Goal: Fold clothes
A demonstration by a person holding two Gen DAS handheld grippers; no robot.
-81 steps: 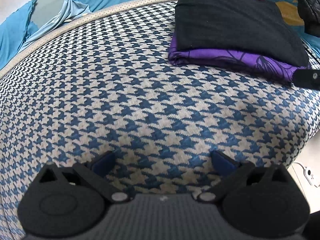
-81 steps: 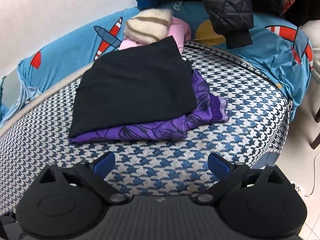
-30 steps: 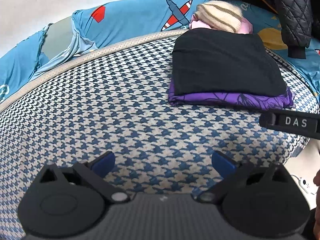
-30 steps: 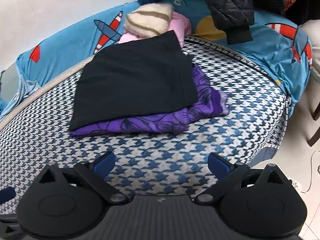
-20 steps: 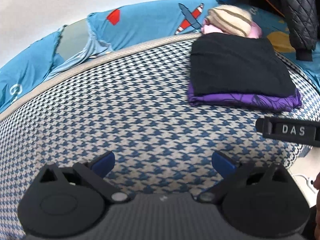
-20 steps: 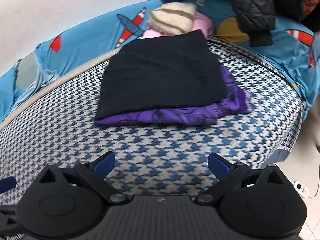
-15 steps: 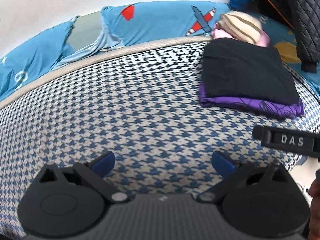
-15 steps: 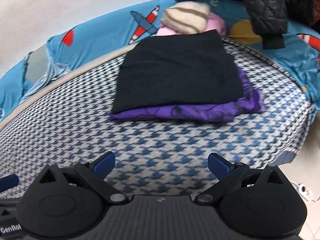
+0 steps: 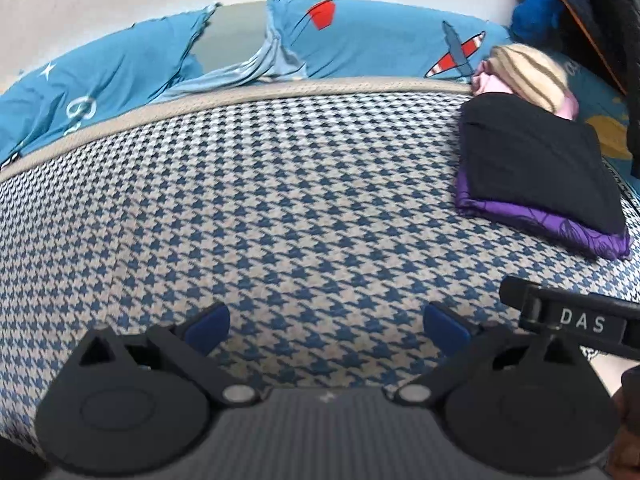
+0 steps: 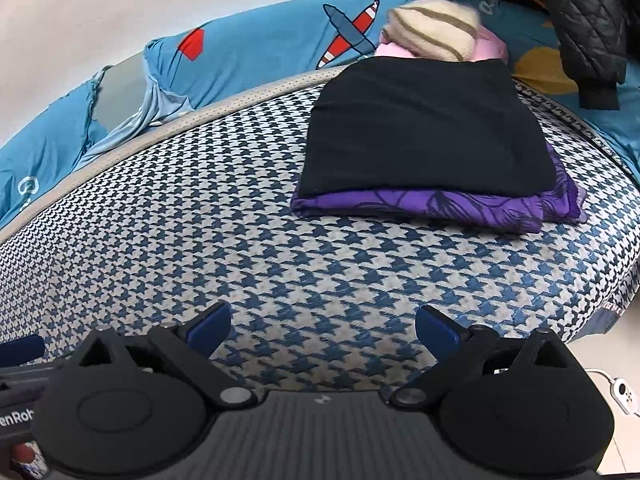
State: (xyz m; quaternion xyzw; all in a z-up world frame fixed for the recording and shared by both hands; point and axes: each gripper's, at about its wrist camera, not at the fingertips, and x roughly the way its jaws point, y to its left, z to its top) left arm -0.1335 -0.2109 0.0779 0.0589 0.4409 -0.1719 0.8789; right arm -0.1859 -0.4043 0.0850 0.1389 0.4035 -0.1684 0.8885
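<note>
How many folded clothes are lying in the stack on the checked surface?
2: the black garment lies on top, the purple garment directly beneath it, edges showing. A thinner piece between them could be hidden.

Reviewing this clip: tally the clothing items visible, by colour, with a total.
Black folded garment: 1
Purple folded garment: 1
Cream striped knit: 1
Pink garment: 1
Black quilted jacket: 1
Total: 5

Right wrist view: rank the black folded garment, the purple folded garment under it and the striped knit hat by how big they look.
1. Black folded garment.
2. Purple folded garment: only its edges show, so its true size is uncertain.
3. Striped knit hat, smallest, though farthest away.
</note>
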